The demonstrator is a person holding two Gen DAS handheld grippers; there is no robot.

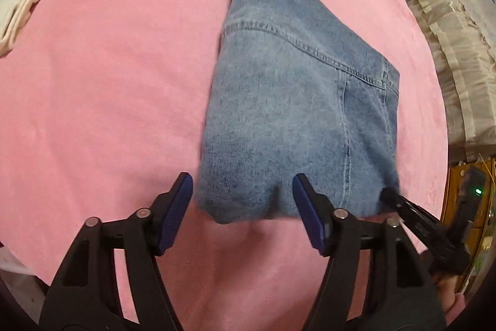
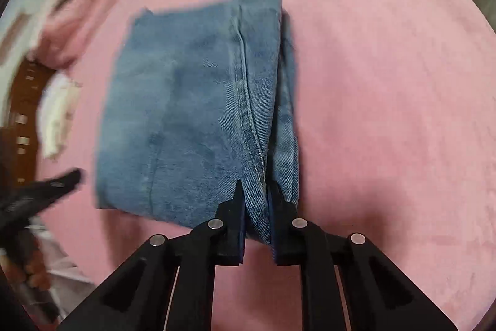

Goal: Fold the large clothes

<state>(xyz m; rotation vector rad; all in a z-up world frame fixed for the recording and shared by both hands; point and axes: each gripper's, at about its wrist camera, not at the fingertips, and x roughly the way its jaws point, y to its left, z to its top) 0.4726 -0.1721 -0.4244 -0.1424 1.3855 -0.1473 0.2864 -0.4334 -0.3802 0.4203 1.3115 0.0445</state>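
Jeans (image 1: 294, 101) folded compact on pink blanket (image 1: 108, 82) — right gripper (image 2: 254, 197) pinching near edge, left gripper (image 1: 241, 191) open, empty — likely final tidy left.

No readable text, label, brand, number or sign shows in either view
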